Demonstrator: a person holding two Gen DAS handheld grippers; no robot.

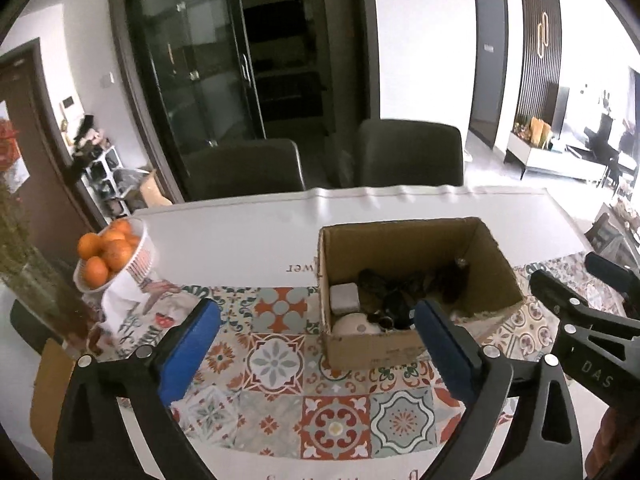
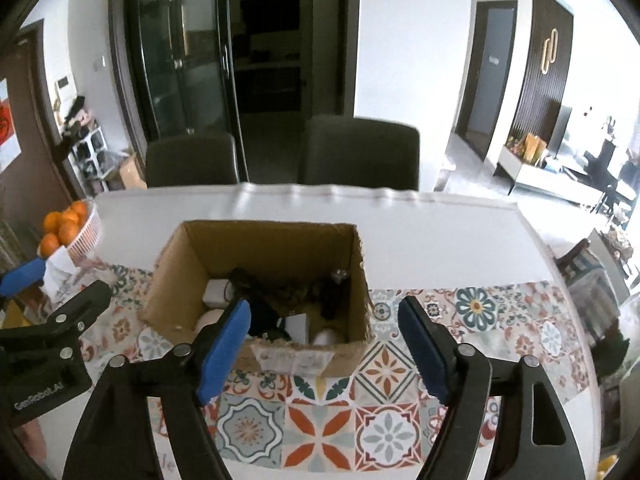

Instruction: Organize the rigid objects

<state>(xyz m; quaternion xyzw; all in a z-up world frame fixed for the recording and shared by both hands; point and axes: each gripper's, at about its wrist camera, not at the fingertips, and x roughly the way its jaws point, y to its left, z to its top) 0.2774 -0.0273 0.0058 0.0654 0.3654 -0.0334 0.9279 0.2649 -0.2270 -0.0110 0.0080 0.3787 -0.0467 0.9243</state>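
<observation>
An open cardboard box (image 1: 496, 272) stands on a patterned tile mat (image 1: 280, 408); it also shows in the right wrist view (image 2: 176, 272). Inside lie a pale grey block (image 1: 343, 299), a round cream object (image 1: 354, 325), dark tangled items (image 1: 400, 292) and a white card (image 2: 298, 326). My left gripper (image 1: 318, 320) is open and empty, held in front of the box's near left corner. My right gripper (image 2: 324, 320) is open and empty, held over the box's near wall. The right gripper's black body shows at the right of the left wrist view (image 1: 584, 320).
A white bowl of oranges (image 1: 108, 256) stands on a cloth at the table's left. Two dark chairs (image 1: 408, 152) stand behind the table's far edge (image 1: 360, 192). The white tabletop (image 2: 440, 240) stretches behind and right of the box.
</observation>
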